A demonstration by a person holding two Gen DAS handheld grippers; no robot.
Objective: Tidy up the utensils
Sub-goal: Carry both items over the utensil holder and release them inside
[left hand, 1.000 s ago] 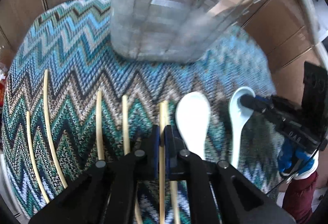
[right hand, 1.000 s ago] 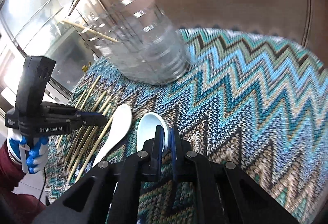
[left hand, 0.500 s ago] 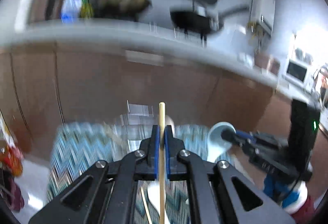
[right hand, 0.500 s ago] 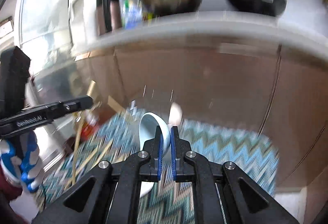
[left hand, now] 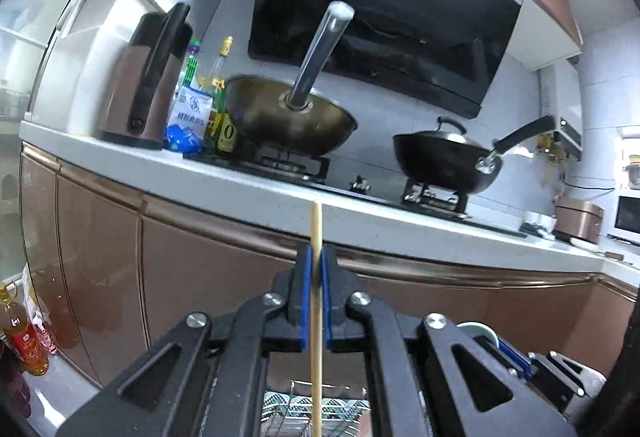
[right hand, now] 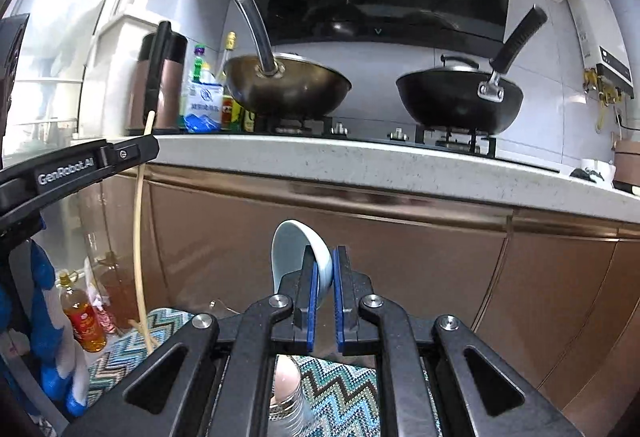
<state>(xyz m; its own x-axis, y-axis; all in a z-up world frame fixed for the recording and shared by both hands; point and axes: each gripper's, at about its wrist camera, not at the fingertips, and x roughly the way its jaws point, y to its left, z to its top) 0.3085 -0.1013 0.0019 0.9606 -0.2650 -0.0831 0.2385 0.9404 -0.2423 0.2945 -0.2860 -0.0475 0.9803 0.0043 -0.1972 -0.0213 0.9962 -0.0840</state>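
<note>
My left gripper (left hand: pixel 316 277) is shut on a wooden chopstick (left hand: pixel 316 317), held upright and raised well above the table; it also shows in the right wrist view (right hand: pixel 140 205). My right gripper (right hand: pixel 324 277) is shut on a pale blue ceramic spoon (right hand: pixel 296 257), bowl end up. The clear utensil holder shows below the left gripper (left hand: pixel 312 409) and below the right gripper (right hand: pixel 286 401), on the zigzag mat (right hand: pixel 340 393). The left gripper's arm (right hand: pixel 76 169) shows at the left of the right wrist view.
Ahead is a kitchen counter (left hand: pixel 360 205) with brown cabinet doors (right hand: pixel 400 257), two woks (right hand: pixel 286 89) (right hand: pixel 460 97) on a stove, a kettle (left hand: pixel 152 77) and bottles. Oil bottles (right hand: pixel 82 317) stand on the floor at left.
Both grippers have lifted off the mat and tilted up, the left carrying the chopstick and the right the blue spoon. The views swung from the table to the counter.
</note>
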